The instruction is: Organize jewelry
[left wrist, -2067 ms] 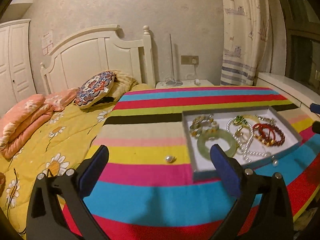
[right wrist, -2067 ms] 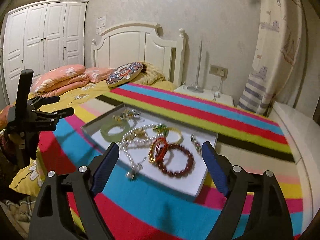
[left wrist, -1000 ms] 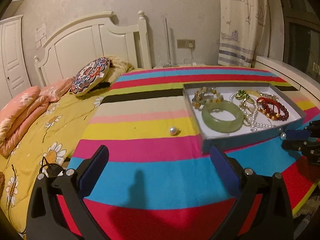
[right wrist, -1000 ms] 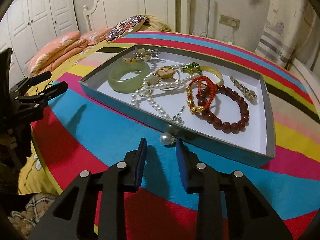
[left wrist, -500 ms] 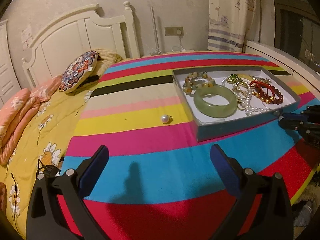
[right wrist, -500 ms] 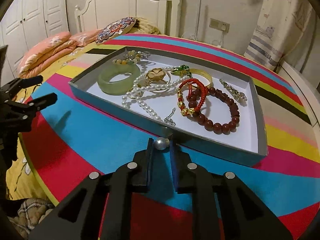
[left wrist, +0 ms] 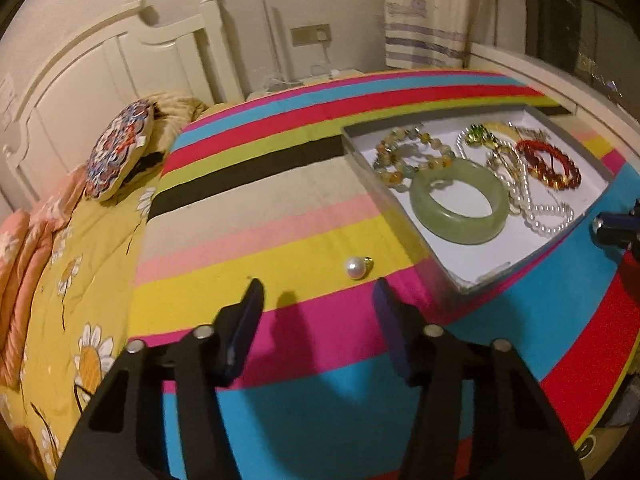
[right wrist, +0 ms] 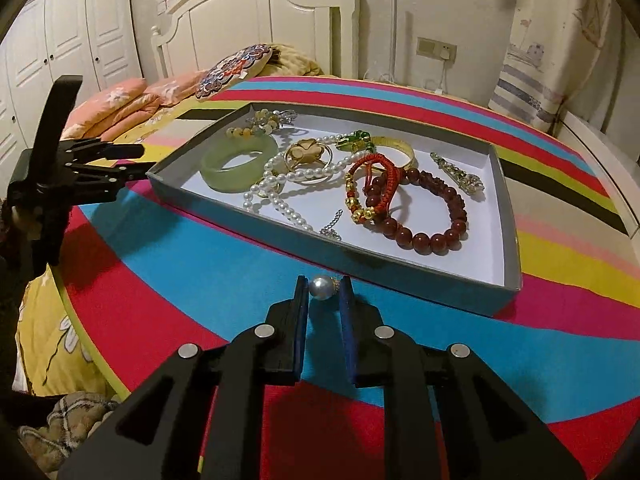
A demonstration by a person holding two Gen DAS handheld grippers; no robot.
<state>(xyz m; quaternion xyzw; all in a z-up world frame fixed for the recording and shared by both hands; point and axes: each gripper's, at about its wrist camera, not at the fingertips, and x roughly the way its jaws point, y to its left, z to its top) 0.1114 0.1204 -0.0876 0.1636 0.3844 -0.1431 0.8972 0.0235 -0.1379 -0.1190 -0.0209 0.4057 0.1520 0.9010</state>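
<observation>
Right now the right gripper (right wrist: 324, 294) has its two pads pinched on a grey pearl earring (right wrist: 322, 287), which sits between the fingertips just above the blue stripe of the striped cloth (right wrist: 208, 280). The jaws stand nearly closed, with only the pearl's width between them. Just beyond the pearl runs the near wall of the grey tray (right wrist: 400, 276), and the earring is outside it, close to that wall.

The left gripper (left wrist: 318, 300) is closing, its jaws about half apart with nothing between them. A white pearl earring (left wrist: 356, 268) lies on the yellow stripe just ahead of the fingertips, slightly towards the right-hand finger, untouched (a small gold fitting shows at its side). It rests near the tray's corner but outside it.

Inside the tray lie a green jade bangle (right wrist: 239, 160), a pearl necklace (right wrist: 280, 196), a red bead bracelet (right wrist: 432, 220), a red cord bracelet with gold beads (right wrist: 368, 188), a gold bangle (right wrist: 396, 148), a gold ring ornament (right wrist: 308, 156), a pale stone bead bracelet (left wrist: 404, 156) and a silver clip (right wrist: 456, 176).

Further out, the cloth covers a table beside a bed with a yellow flowered quilt (left wrist: 80, 264), a round patterned cushion (left wrist: 118, 148) and a white headboard (right wrist: 260, 16).
</observation>
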